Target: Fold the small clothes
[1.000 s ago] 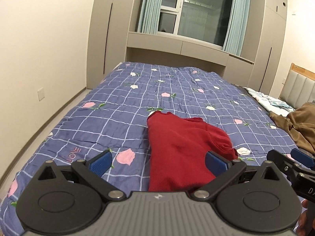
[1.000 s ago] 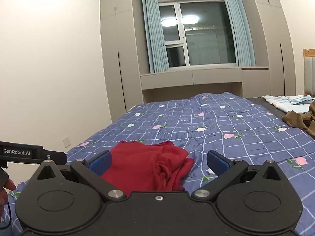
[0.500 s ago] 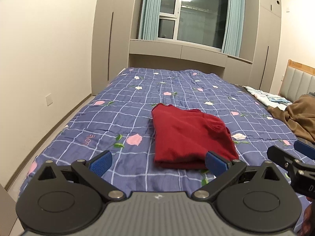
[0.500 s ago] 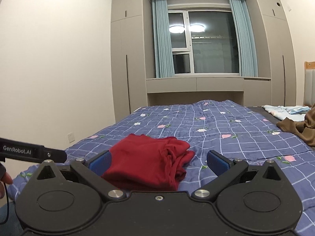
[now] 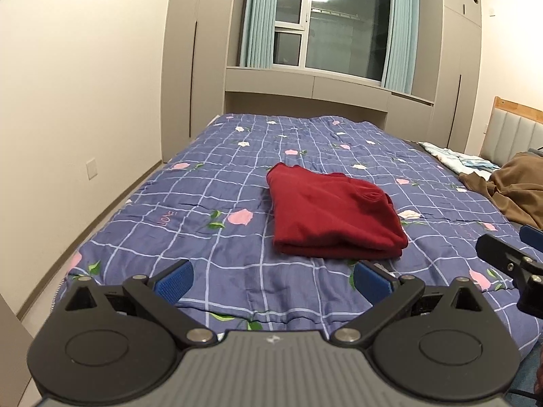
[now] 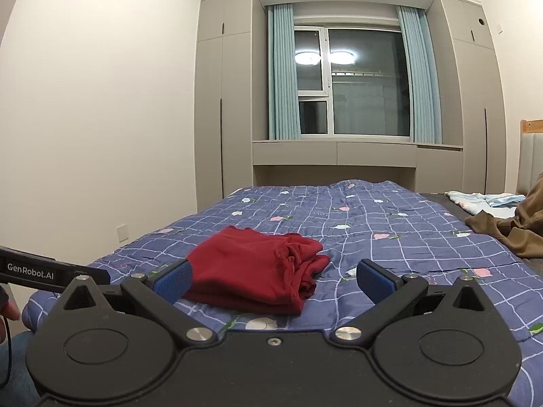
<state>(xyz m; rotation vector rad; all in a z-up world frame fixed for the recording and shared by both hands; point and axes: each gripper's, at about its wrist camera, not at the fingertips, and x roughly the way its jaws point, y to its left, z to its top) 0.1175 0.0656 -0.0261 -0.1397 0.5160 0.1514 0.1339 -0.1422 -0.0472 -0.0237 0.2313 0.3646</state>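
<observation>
At the bottom of the left wrist view the left gripper [image 5: 273, 279] hung with its 2 fingers spread wide and nothing between them, clear of the cloth. The right gripper [image 6: 274, 279] was likewise released and empty at the bottom of its own view (its tip also showed at the right edge of the left view). Just beyond, at mid-frame, the red garment [image 5: 331, 213] lay on the quilt [image 5: 190, 224] as a flat, layered rectangle, likely set there because the fold looked finished. Farther off, at the right edge, a brown garment [image 5: 516, 191] sat heaped, probably awaiting its turn. The window [image 6: 353, 84] filled the upper centre.
</observation>
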